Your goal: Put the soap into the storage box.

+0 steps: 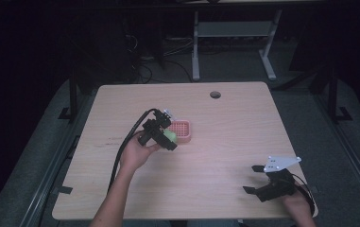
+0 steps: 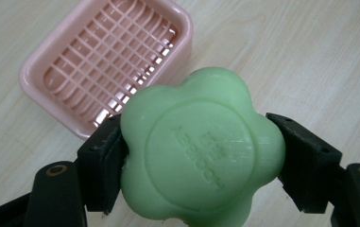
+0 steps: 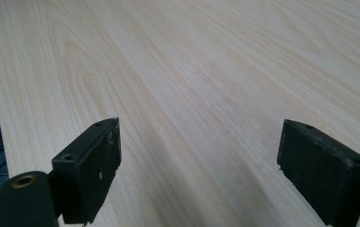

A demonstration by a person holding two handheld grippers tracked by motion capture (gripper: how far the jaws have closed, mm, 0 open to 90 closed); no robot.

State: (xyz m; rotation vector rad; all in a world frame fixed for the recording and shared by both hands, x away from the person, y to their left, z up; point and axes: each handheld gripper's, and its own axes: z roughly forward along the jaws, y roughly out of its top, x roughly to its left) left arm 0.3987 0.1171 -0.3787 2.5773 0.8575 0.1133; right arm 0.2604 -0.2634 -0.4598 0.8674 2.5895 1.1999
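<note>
Waxy matt soap, glossy plastic dish, wood-grain table.

Left tool clamped mid-table, right tool wide apart near the front right corner.

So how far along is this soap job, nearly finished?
Partly. Done: the left gripper has the green soap clamped between its jaws, off the table. In hand: it is held beside the pink soap dish. Left: setting it in the dish, which holds nothing yet. The right gripper rests open.
</note>
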